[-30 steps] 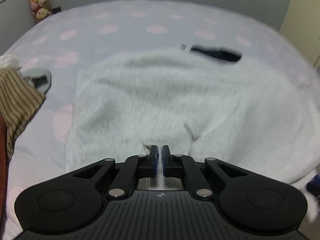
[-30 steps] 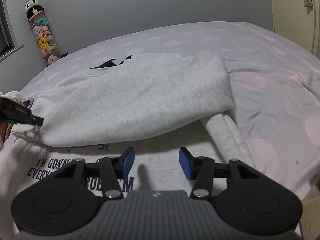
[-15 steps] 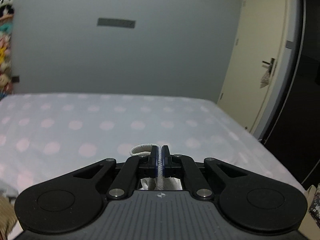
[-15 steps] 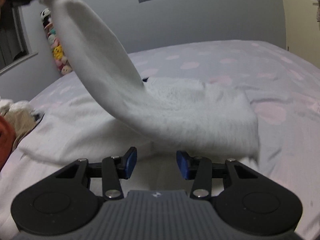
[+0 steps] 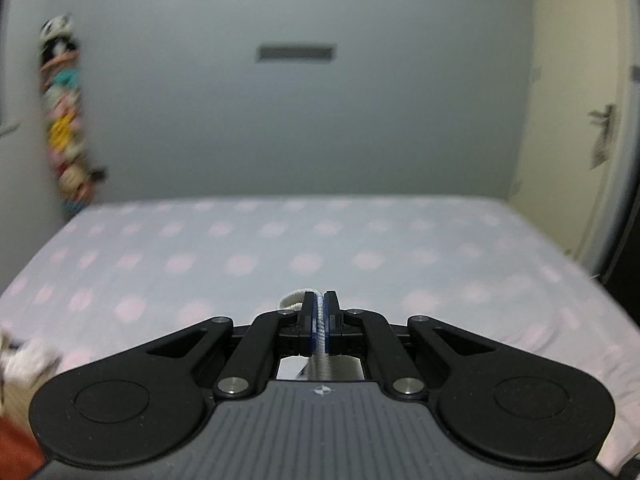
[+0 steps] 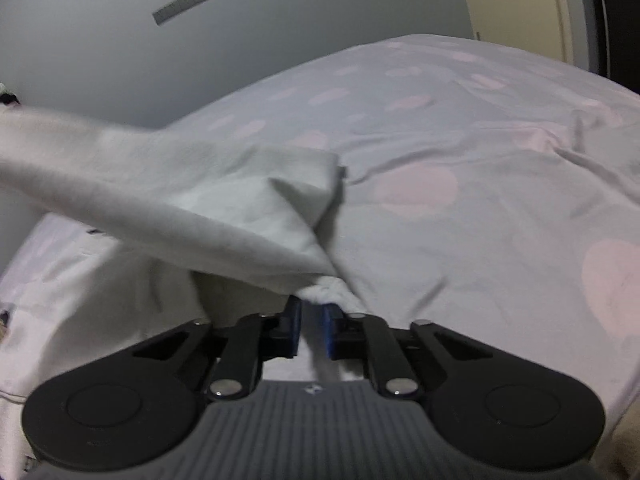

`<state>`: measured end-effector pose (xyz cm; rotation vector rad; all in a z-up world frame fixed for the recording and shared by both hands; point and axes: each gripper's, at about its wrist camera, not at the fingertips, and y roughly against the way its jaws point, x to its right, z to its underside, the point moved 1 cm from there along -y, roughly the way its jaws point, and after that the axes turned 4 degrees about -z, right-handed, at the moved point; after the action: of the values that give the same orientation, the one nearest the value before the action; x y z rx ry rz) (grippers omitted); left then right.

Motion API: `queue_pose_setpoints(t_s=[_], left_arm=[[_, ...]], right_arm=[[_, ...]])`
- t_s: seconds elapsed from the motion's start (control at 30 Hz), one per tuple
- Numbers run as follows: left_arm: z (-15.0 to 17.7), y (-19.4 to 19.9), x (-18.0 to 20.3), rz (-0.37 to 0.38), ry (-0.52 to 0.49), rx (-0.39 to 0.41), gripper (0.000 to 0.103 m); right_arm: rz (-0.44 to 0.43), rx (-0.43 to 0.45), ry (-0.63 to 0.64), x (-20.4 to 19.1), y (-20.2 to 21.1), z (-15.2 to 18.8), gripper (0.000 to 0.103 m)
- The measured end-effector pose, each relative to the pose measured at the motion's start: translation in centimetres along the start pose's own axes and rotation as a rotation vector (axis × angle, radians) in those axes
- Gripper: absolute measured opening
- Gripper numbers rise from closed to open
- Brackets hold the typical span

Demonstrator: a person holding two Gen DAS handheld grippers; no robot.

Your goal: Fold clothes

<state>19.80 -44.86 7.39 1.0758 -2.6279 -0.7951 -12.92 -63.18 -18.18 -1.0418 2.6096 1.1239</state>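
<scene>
In the left wrist view, my left gripper [image 5: 320, 308] is shut on a ribbed edge of the white sweatshirt [image 5: 290, 299] and held up, facing the far wall. The rest of the garment hangs below, hidden. In the right wrist view, the white sweatshirt [image 6: 200, 200] stretches up and to the left as a taut fold above the bed. Its lower corner is bunched at my right gripper [image 6: 313, 316], whose blue pads [image 6: 295, 322] stand close together on the fabric. More of the sweatshirt lies flat on the bed at lower left.
The bed sheet [image 6: 460, 220] is lilac with pink dots and wrinkled on the right. A cream door [image 5: 572, 120] stands at the right, and stacked plush toys [image 5: 64, 120] at the left wall. Other clothes [image 5: 20, 364] lie at the bed's left edge.
My left gripper lifted the sweatshirt's edge high off the bed and turned left. My right gripper went from open to closed on the garment's lower corner.
</scene>
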Motion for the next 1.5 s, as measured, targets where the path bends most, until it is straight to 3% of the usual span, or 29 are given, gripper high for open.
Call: queue_pose_setpoints(t_s=[0.17, 0.33, 0.47, 0.6, 0.63, 0.77, 0.93, 1.0, 1.2, 1.3, 1.5], left_arm=[[7.0, -5.4, -4.1, -0.116, 0.032, -0.172, 0.002], [12.2, -9.1, -7.3, -0.183, 0.100, -0.312, 0.001], [14.1, -11.2, -8.5, -0.211, 0.081, -0.362, 0.000], [16.3, -12.9, -9.4, -0.350, 0.007, -0.439, 0.000], [16.9, -13.1, -10.0, -0.356, 0.016, -0.459, 0.000], [17.9, -11.5, -10.7, -0.318, 0.010, -0.444, 0.000], [17.7, -8.0, -9.3, -0.230, -0.057, -0.350, 0.001], [17.6, -7.0, -8.2, -0.194, -0.105, -0.329, 0.008], [19.2, -5.8, -5.0, -0.129, -0.297, -0.308, 0.024], [20.0, -6.1, -3.6, -0.129, -0.373, -0.310, 0.026], [20.0, -7.7, -3.1, -0.113, -0.301, -0.331, 0.026]], right_arm=[[0.028, -0.010, -0.028, 0.9, 0.2, 0.1, 0.002], [0.039, -0.018, -0.046, 1.5, -0.3, 0.2, 0.000], [0.046, -0.031, -0.050, 2.2, -0.5, 0.3, 0.000], [0.058, -0.038, -0.008, 1.9, -0.2, 0.4, 0.000], [0.061, -0.039, 0.002, 1.9, -0.2, 0.4, 0.000], [0.072, -0.041, 0.056, 1.3, 0.3, 0.6, 0.004], [0.068, -0.004, 0.165, -0.6, 2.0, 0.8, 0.016], [0.070, 0.016, 0.212, -1.2, 2.4, 0.9, 0.026], [0.108, 0.029, 0.357, -2.5, 2.6, 1.3, 0.030], [0.136, 0.026, 0.422, -2.8, 2.0, 1.3, 0.035], [0.125, 0.014, 0.504, -3.4, 0.2, 1.5, 0.037]])
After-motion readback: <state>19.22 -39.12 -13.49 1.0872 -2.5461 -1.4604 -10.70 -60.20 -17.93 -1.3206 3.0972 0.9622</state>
